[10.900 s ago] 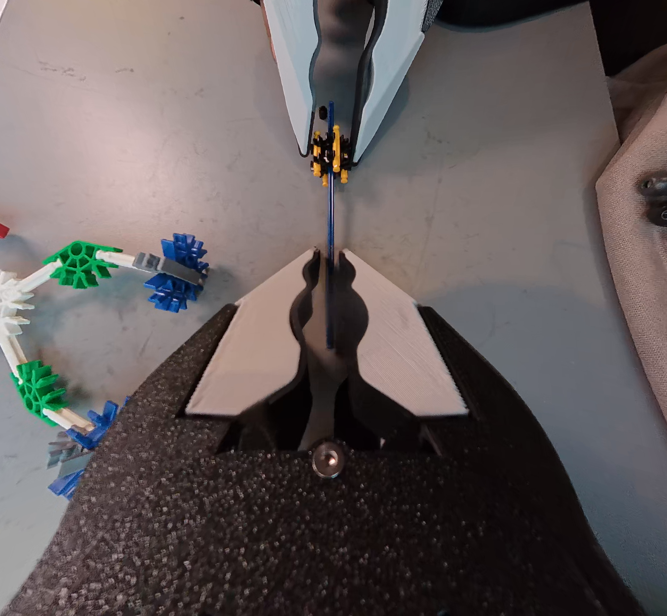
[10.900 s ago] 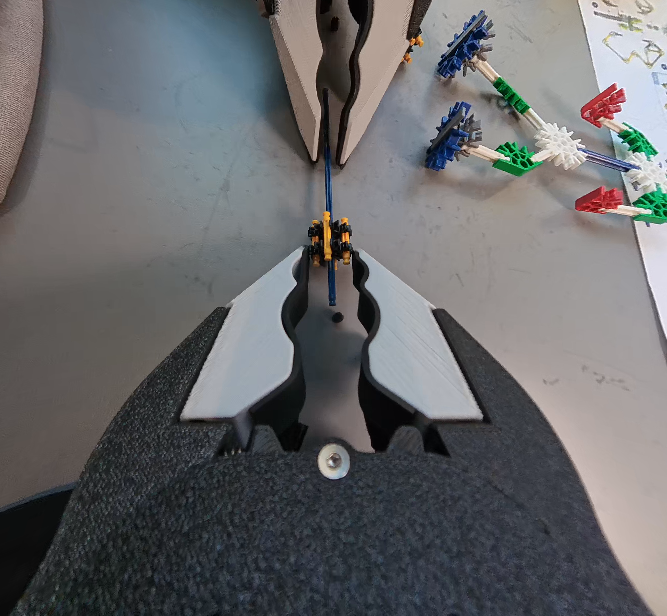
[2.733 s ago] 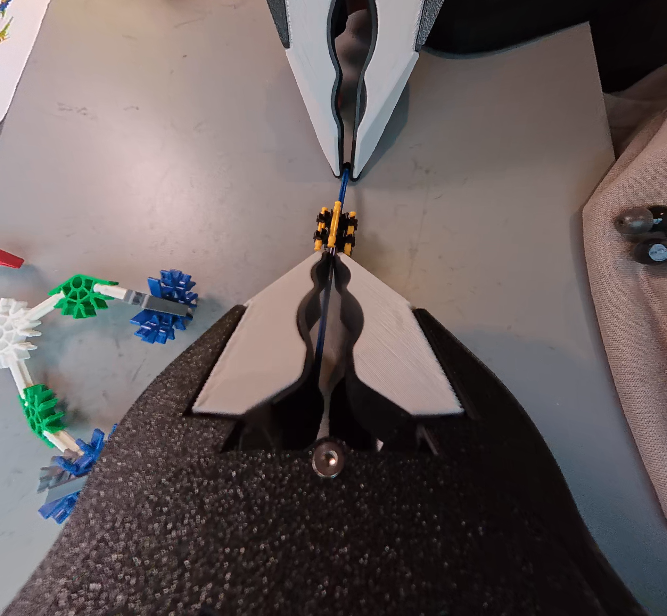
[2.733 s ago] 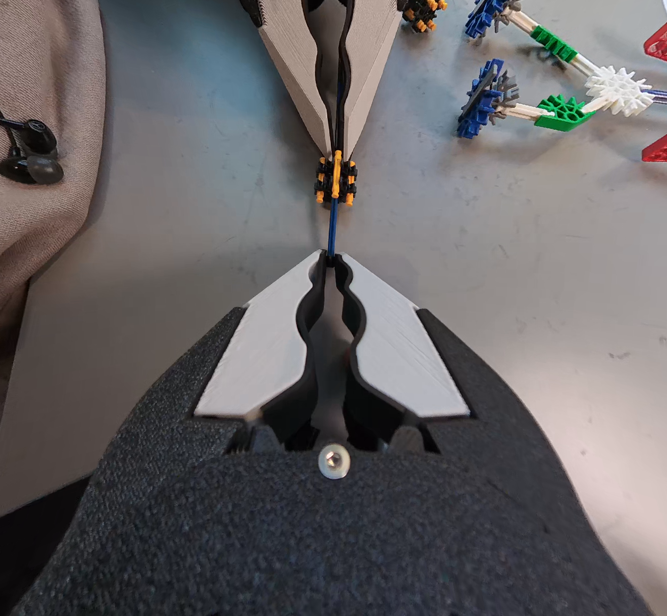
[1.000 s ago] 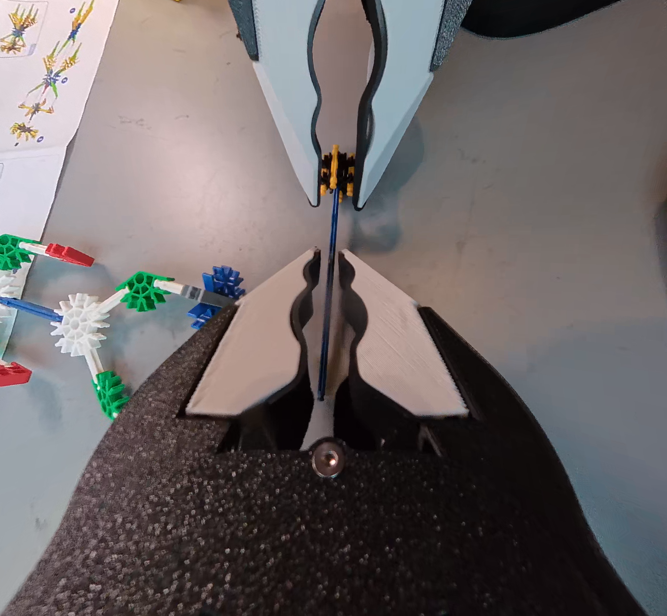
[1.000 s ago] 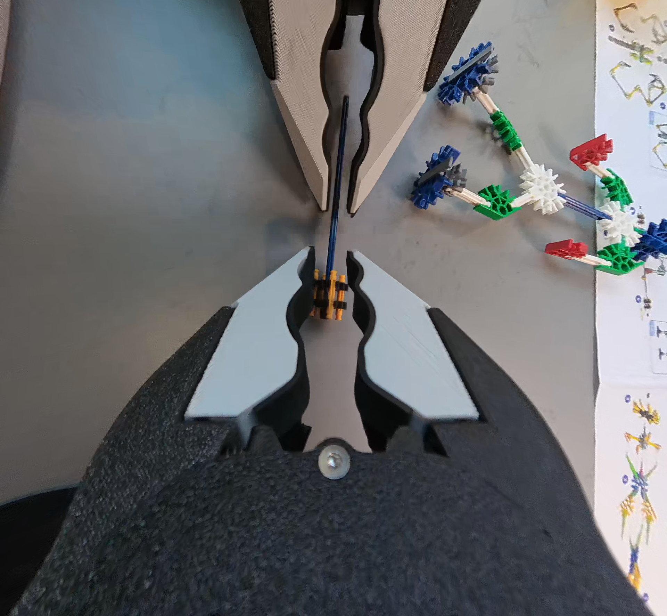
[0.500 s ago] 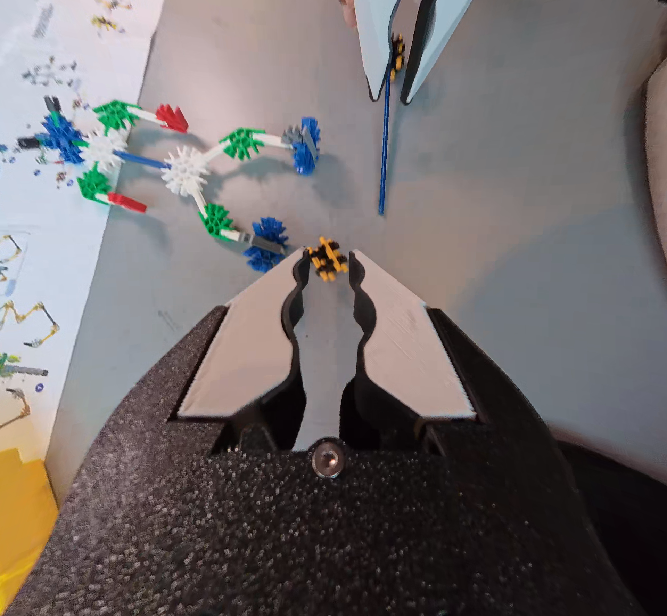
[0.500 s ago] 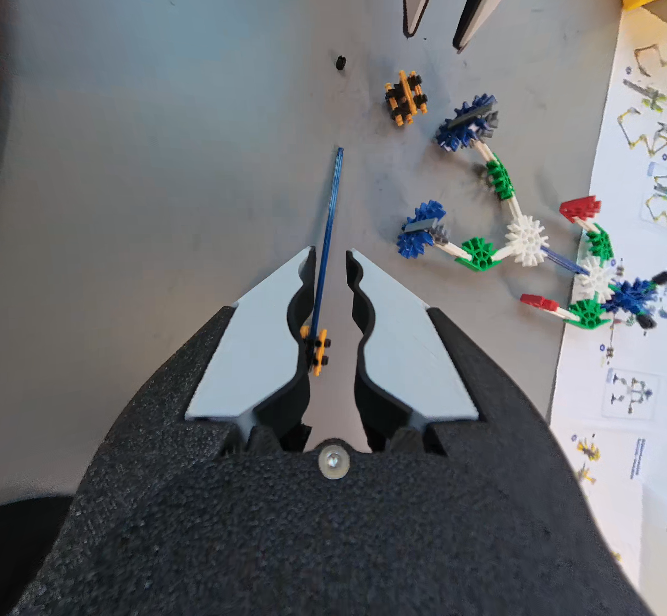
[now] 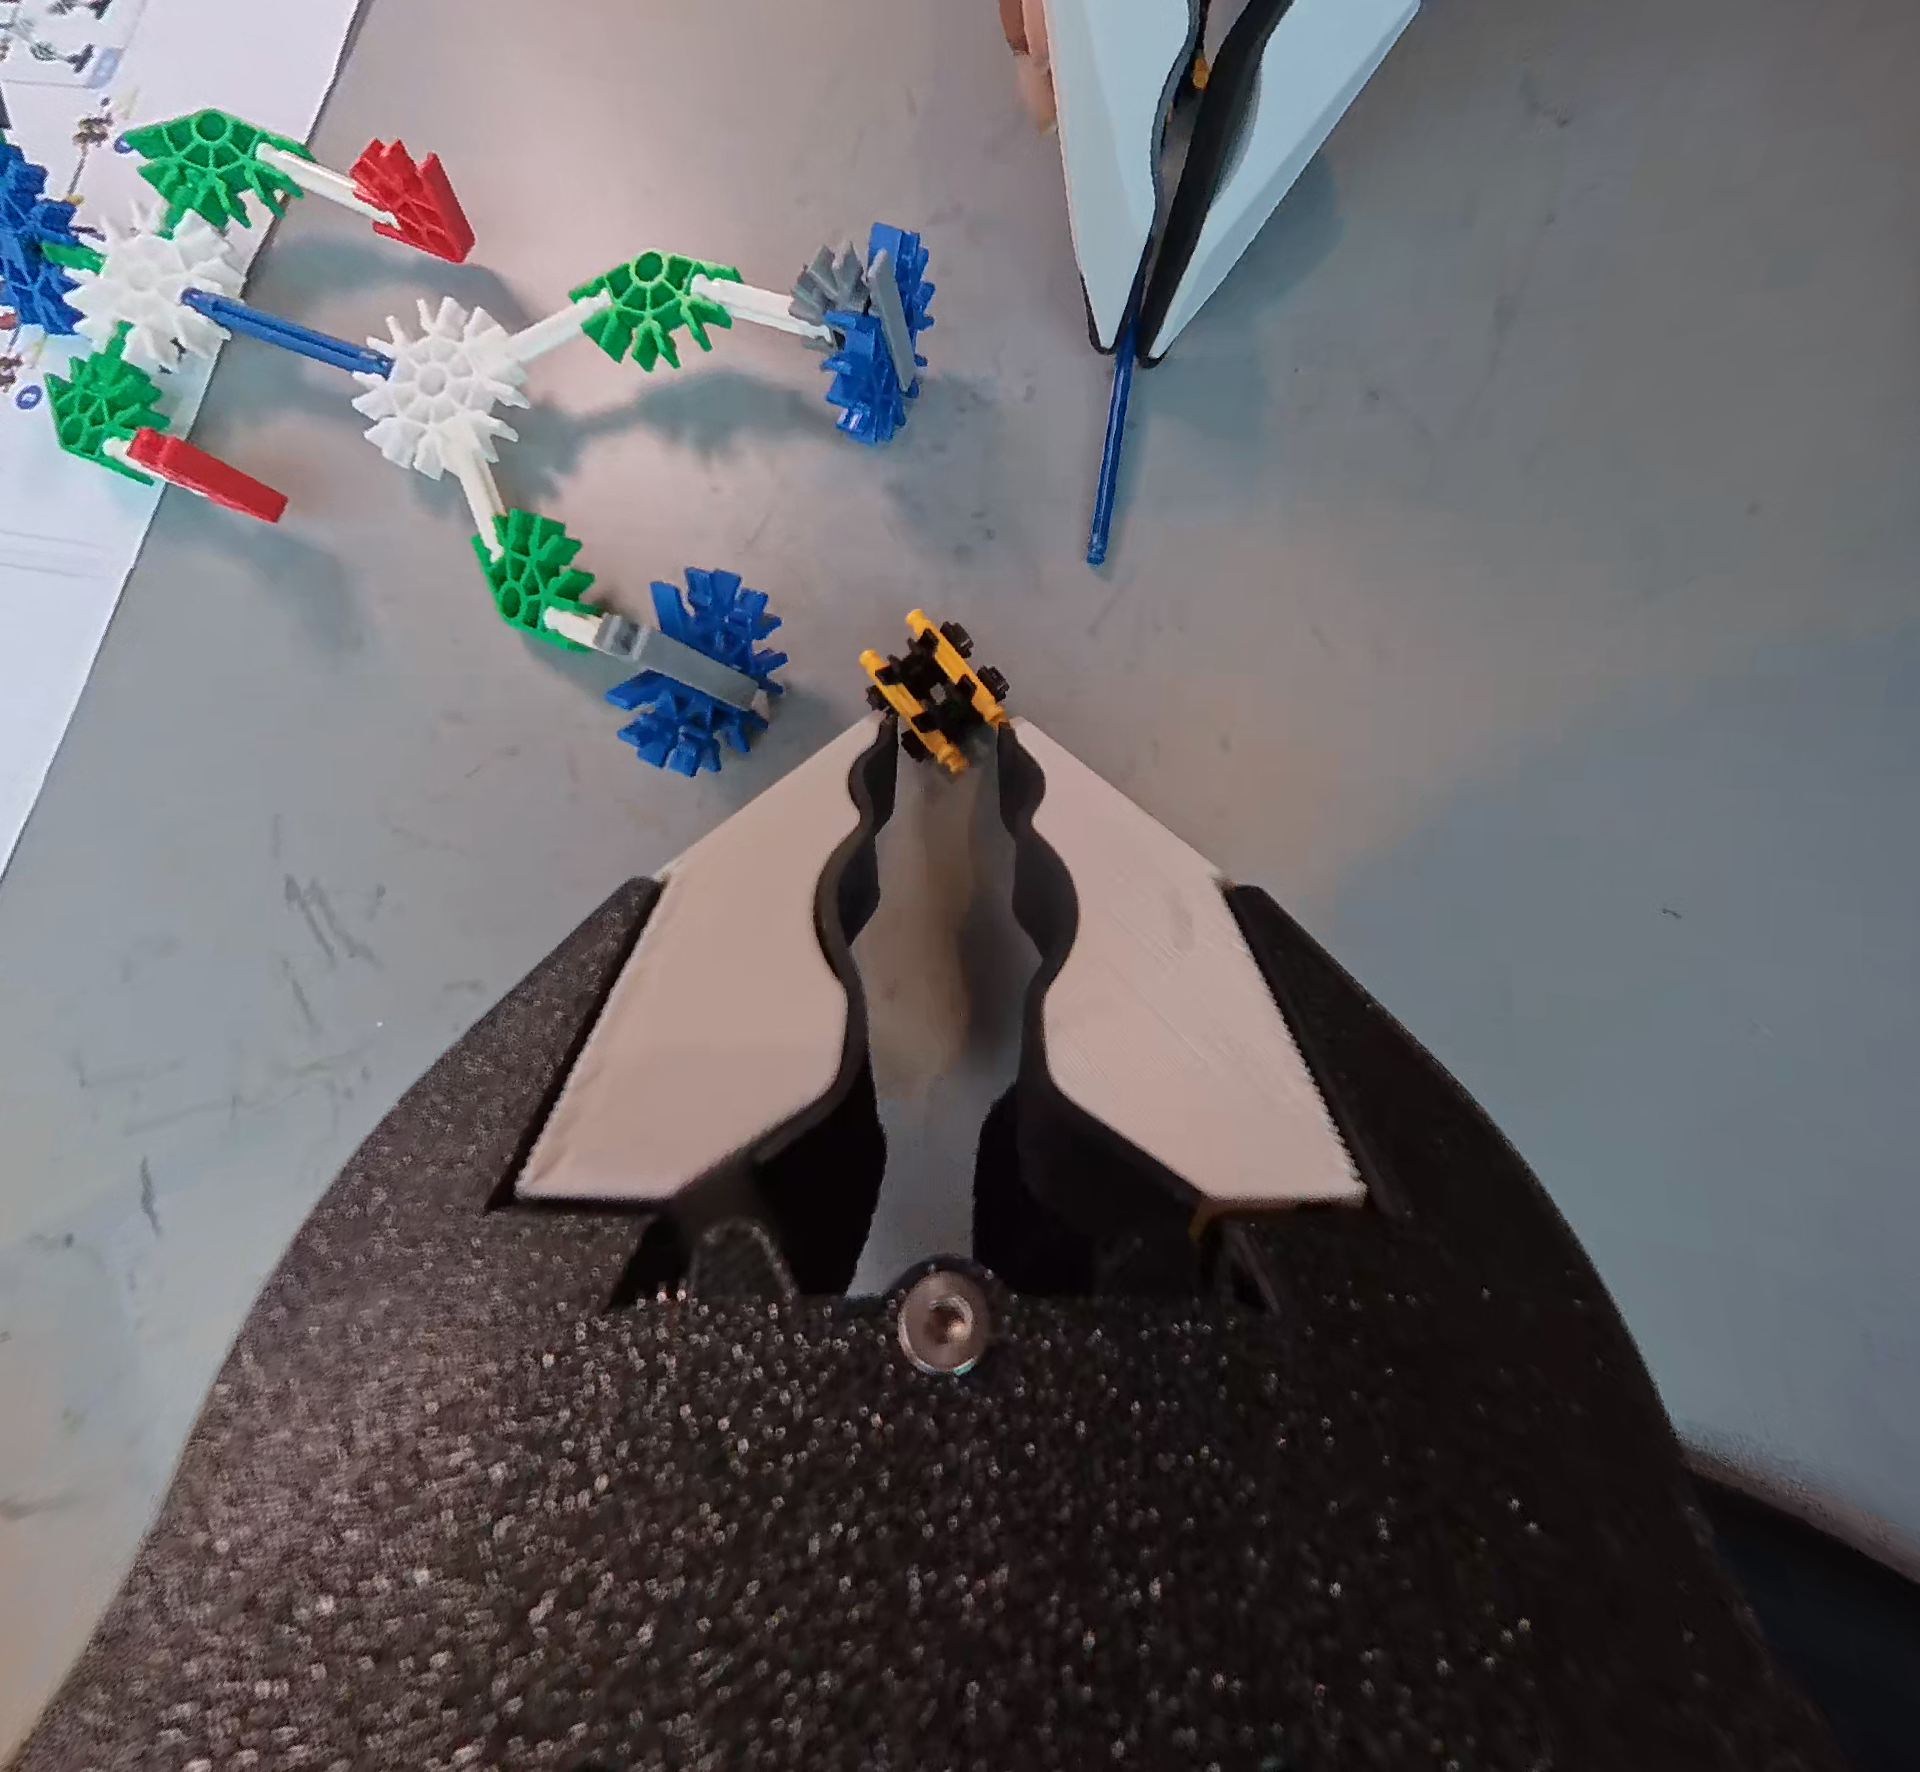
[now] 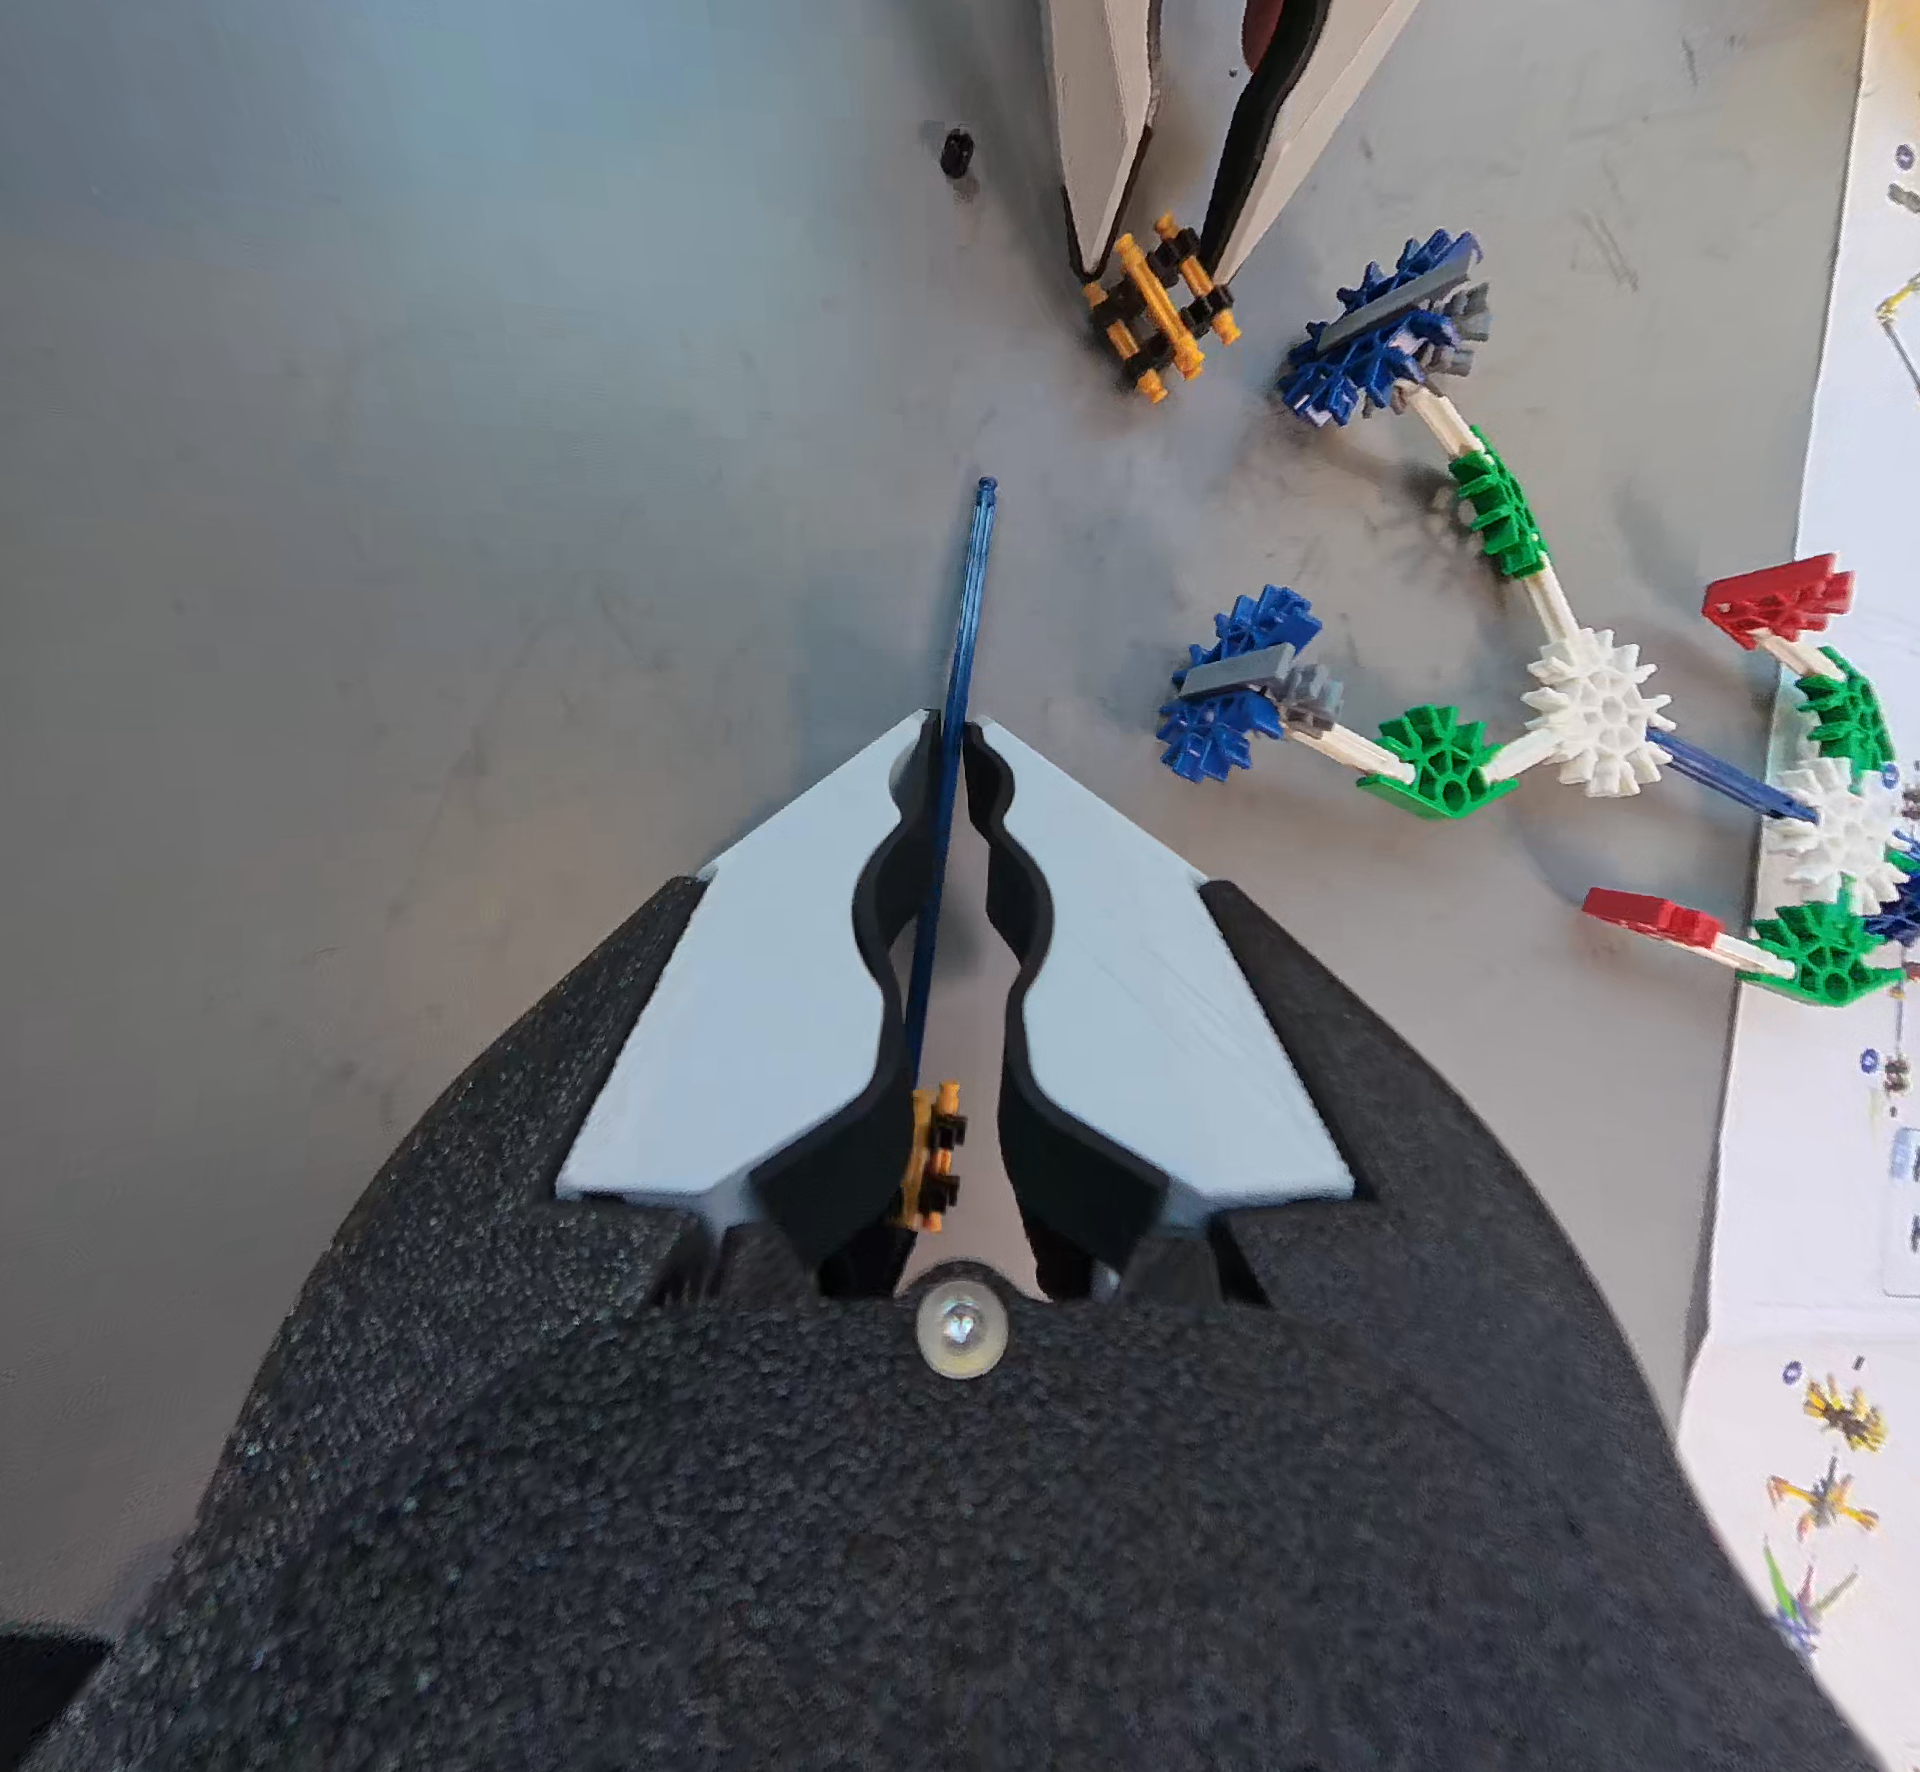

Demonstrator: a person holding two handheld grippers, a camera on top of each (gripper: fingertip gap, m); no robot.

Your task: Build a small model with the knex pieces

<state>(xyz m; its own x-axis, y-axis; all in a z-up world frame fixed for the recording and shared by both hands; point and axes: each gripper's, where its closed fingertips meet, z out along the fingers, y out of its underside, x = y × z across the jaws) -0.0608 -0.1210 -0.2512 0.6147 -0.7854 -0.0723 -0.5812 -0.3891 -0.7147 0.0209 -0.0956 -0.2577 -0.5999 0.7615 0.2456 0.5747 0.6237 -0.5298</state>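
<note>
Between left tongs point(image 9: 943, 735): yellow-black wheel point(image 9: 933, 688); right tongs point(image 10: 951, 735) pinch blue rod point(image 10: 966, 600).

Glossy plastic toy pieces point(image 9: 447, 387) lie on a scuffed, matt grey table point(image 9: 1558, 579).

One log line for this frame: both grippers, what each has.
left gripper: closing on yellow-black wheel, on table | right gripper: shut on blue rod, second wheel on it

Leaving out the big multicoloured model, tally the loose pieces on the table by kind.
Yellow-and-black toothed wheels: 2 (one between the left gripper's tips, one on the rod inside the right gripper)
Thin blue plastic rod: 1
Small black bead-like piece: 1
Total: 4
</note>
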